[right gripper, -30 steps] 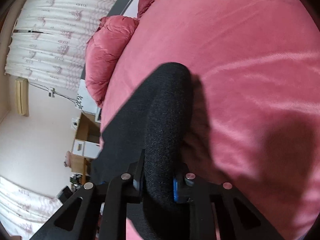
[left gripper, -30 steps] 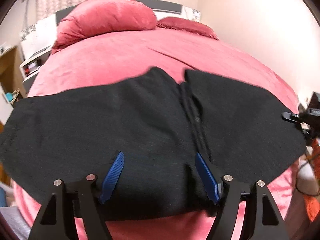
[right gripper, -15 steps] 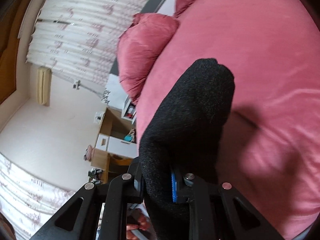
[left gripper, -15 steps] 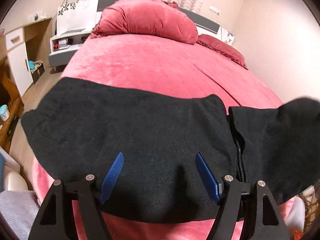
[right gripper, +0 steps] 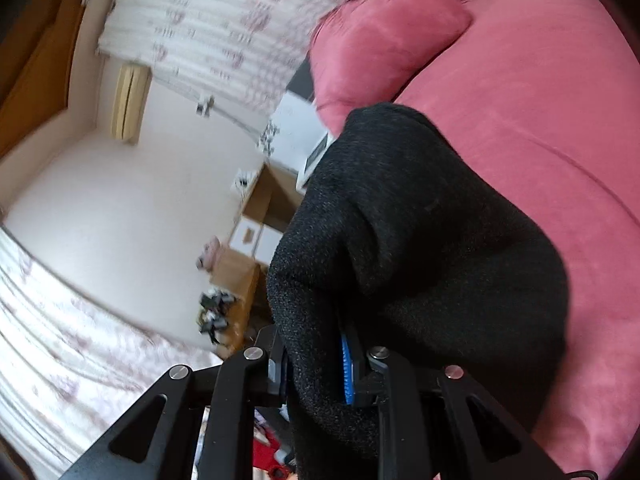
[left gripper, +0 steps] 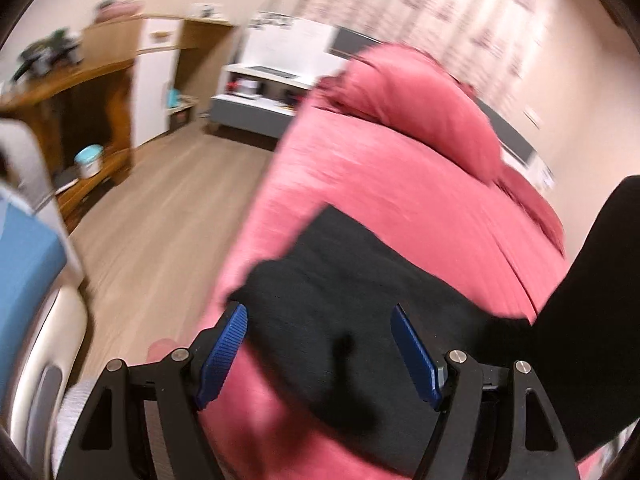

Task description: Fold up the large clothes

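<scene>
A large black garment (left gripper: pixel 348 280) lies across the near edge of the pink bed (left gripper: pixel 400 184). My left gripper (left gripper: pixel 320 340) hovers open above the garment's left corner, blue pads wide apart with nothing pinched. At the right edge of the left wrist view a lifted fold of the garment hangs in the air. In the right wrist view my right gripper (right gripper: pixel 316 364) is shut on a thick bunch of the black garment (right gripper: pixel 412 240), raised above the bed (right gripper: pixel 540 120); the cloth drapes over the fingers and hides most of the pads.
A pink bundled duvet (left gripper: pixel 416 92) sits at the head of the bed. Left of the bed lie wooden floor (left gripper: pixel 160 208), a wooden desk (left gripper: pixel 64 92), a white cabinet (left gripper: pixel 154 80) and a white nightstand (left gripper: pixel 272 80). Curtains (right gripper: pixel 208 12) cover the far wall.
My left gripper swung left to the garment's left end, bringing floor and furniture into view. My right gripper rose, lifting its bunch of garment higher above the bed.
</scene>
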`<action>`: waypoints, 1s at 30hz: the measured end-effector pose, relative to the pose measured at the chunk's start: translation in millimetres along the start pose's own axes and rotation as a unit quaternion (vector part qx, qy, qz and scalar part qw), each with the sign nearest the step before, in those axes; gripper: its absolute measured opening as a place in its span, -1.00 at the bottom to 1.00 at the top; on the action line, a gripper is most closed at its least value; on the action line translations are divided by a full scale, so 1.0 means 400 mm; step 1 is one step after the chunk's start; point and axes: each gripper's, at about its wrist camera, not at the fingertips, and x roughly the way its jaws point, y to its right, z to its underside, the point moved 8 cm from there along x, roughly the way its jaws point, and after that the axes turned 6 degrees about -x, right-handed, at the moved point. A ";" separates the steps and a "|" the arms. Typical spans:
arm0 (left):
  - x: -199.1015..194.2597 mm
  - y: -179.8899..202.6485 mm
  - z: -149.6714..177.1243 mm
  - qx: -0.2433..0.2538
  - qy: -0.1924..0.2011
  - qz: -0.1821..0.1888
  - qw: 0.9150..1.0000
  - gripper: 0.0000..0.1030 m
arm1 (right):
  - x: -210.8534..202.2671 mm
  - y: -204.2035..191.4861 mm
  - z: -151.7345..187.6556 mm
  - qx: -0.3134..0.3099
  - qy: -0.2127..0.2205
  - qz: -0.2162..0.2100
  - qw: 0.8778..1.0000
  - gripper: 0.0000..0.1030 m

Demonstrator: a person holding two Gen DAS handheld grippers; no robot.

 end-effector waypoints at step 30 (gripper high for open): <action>0.069 0.037 -0.092 0.017 -0.025 0.061 0.998 0.65 | 0.093 0.350 0.195 -0.067 -0.083 0.195 0.975 -0.19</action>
